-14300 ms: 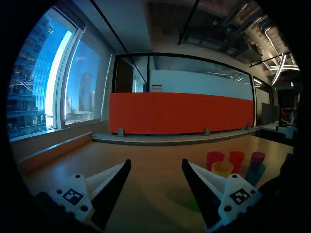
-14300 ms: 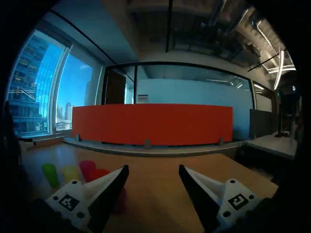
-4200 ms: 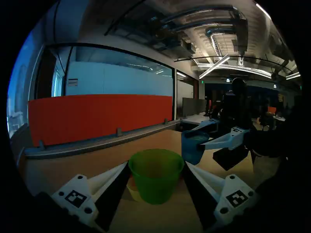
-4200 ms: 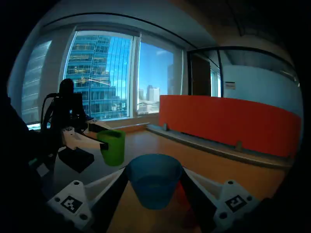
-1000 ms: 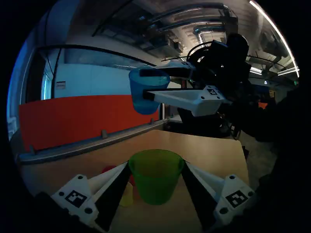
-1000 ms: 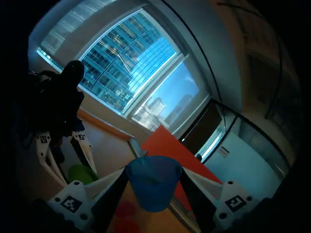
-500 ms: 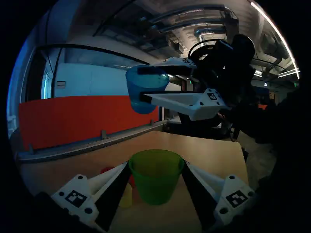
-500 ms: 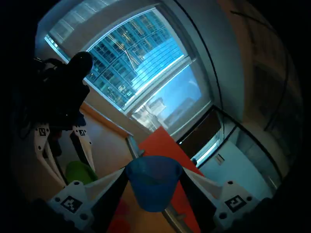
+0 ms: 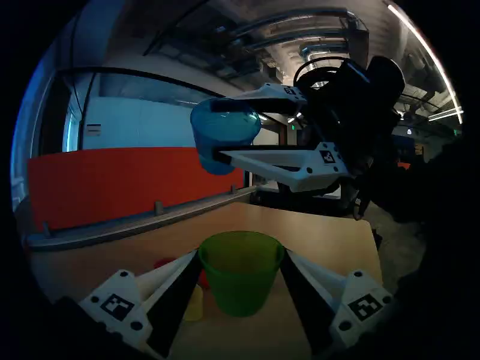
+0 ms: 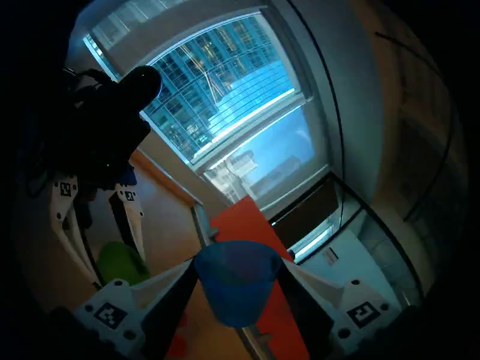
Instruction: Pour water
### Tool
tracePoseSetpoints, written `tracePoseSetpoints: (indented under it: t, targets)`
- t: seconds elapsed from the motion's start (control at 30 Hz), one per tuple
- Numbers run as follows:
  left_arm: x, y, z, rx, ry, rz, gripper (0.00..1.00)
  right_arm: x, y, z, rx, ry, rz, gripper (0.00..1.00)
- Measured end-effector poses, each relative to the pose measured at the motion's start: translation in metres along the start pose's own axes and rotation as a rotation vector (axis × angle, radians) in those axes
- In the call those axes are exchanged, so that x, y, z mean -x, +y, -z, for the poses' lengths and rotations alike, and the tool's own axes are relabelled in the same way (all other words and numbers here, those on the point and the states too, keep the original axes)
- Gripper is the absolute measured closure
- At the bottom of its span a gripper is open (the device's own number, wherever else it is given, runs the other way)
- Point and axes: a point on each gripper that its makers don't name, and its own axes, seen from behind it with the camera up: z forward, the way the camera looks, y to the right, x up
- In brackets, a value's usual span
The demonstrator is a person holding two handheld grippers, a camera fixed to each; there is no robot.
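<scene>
The jaws of the right gripper [image 10: 238, 264] are closed on the tipped blue cup [image 9: 223, 129], upper centre of the left gripper view, and those of the left gripper [image 9: 240, 255] on the green cup [image 9: 241, 273] below it over the table [image 9: 324, 231]; both look light, thin and slick, wanting a gentle mid-wall pinch.

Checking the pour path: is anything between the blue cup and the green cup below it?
Nothing. In the left gripper view the stretch between the blue cup and the green cup is bare air; the orange partition stands far behind.
</scene>
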Motion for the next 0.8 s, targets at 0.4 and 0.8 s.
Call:
tracePoseSetpoints:
  t: [0.4, 0.8]
  targets:
    - [0.0001, -0.0021, -0.0032, 0.003, 0.003, 0.004, 0.12, 0.0035, 0.0012, -0.0044, -0.002, -0.009, 0.061, 0.09]
    - [-0.0009, -0.0033, -0.0044, 0.005, 0.003, 0.003, 0.12, 0.0038, 0.0029, -0.0067, 0.0, -0.016, 0.124, 0.08]
